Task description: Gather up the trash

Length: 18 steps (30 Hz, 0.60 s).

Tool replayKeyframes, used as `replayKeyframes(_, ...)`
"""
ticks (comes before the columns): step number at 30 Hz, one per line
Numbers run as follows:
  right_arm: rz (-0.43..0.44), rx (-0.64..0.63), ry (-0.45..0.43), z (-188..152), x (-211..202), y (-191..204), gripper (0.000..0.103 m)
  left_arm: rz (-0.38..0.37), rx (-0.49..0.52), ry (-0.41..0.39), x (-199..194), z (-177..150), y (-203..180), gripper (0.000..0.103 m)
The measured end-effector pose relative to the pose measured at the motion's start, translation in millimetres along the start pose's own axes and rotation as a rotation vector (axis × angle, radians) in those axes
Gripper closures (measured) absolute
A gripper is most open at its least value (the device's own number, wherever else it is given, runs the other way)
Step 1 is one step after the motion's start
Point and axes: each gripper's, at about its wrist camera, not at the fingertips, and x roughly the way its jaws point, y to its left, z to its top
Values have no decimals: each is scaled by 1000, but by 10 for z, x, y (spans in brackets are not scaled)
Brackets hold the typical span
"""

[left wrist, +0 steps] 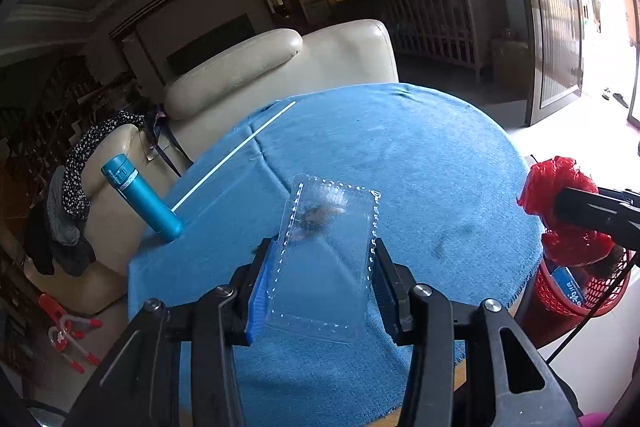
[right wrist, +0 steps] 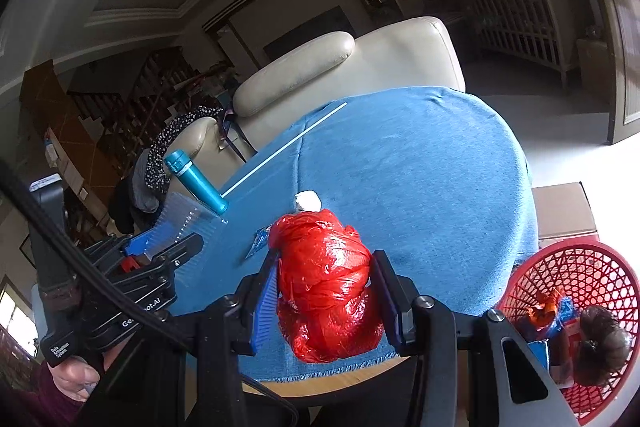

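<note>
Left gripper (left wrist: 324, 273): my jaws are clamped on the clear plastic container (left wrist: 326, 259), one finger on each long side; it is tilted, with a dark clump of debris inside.
Right gripper (right wrist: 326, 293): I am squeezing the crumpled red plastic bag (right wrist: 326, 287) between both fingers, over the near edge of the blue tablecloth (right wrist: 420, 179).
Red basket (right wrist: 576, 291): beside the table on my right, already holding some trash (wrappers and a dark lump).
Still on the cloth: a white wad (right wrist: 307, 201) and a blue wrapper (right wrist: 260, 241), just behind the bag.
Other things: a teal bottle (left wrist: 140, 203) and a white rod (left wrist: 236, 155) at the cloth's far-left edge.
</note>
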Motion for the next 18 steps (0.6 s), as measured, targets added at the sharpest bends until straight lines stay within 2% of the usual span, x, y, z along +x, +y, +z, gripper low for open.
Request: replayKeyframes(18, -4, 25, -30, -1, -166, -112, 56, -12, 44, -10, -46, 40, -193, 55)
